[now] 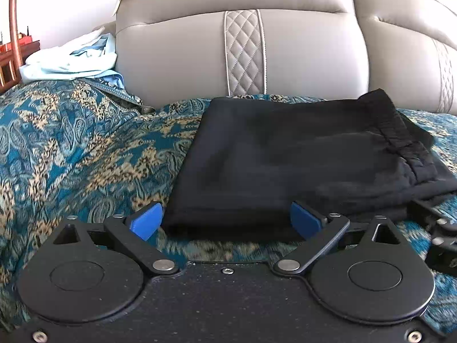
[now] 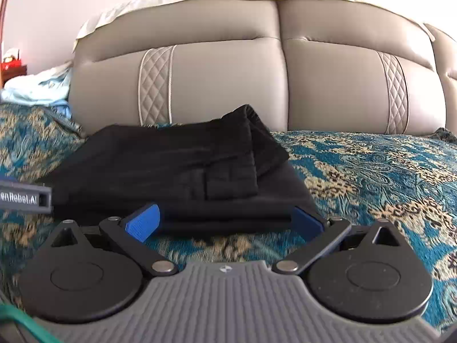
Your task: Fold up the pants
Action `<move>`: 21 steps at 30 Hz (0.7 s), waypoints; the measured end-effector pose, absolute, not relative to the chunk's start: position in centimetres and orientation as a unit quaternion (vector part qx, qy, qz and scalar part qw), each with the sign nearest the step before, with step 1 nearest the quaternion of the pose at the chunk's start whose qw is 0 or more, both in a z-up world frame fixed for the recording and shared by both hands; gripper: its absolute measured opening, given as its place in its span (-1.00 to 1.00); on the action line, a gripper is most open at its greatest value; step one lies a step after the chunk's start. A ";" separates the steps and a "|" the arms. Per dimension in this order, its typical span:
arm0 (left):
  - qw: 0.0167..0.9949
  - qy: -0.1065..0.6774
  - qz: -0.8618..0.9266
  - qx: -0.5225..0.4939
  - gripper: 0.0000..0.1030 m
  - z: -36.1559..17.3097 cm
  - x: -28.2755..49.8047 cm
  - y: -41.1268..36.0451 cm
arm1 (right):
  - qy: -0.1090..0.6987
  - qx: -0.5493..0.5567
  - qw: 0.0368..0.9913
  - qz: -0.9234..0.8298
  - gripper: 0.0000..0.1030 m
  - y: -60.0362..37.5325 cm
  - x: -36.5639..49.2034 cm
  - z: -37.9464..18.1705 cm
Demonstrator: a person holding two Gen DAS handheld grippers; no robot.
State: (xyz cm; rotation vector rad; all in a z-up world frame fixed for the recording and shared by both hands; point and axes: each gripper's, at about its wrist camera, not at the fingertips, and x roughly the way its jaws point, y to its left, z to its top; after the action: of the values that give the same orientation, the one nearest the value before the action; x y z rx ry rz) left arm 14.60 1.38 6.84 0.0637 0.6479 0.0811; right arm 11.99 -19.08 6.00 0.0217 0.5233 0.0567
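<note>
Two grippers, left gripper [image 1: 225, 223] and right gripper [image 2: 225, 221], both spread wide, holding nothing; one folded black pants [image 1: 285, 160] lies just beyond their blue pads [image 1: 147, 220] on the patterned bedspread [image 1: 71, 148].

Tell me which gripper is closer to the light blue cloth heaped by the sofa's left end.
Left. The left gripper sits at the black folded pants' left part, toward the light blue cloth; the right gripper is farther right.

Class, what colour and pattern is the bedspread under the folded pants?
Teal bedspread with a tan paisley pattern, clearest in the right wrist view.
</note>
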 end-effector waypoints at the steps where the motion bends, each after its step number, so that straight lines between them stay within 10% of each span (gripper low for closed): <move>1: 0.946 0.320 0.036 0.034 0.90 6.8 14.2 1.2 | 0.258 0.004 0.966 0.028 1.00 -19.0 11.7 5.9; 21: 0.939 0.342 0.038 0.008 1.00 4.4 12.9 1.3 | 0.276 -0.023 0.961 0.015 1.00 -18.7 11.7 4.6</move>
State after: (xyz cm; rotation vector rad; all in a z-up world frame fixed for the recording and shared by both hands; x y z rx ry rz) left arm 12.88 1.29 4.39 0.0164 0.6973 0.0767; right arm 11.65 -18.72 4.56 -0.0459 0.5588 0.0305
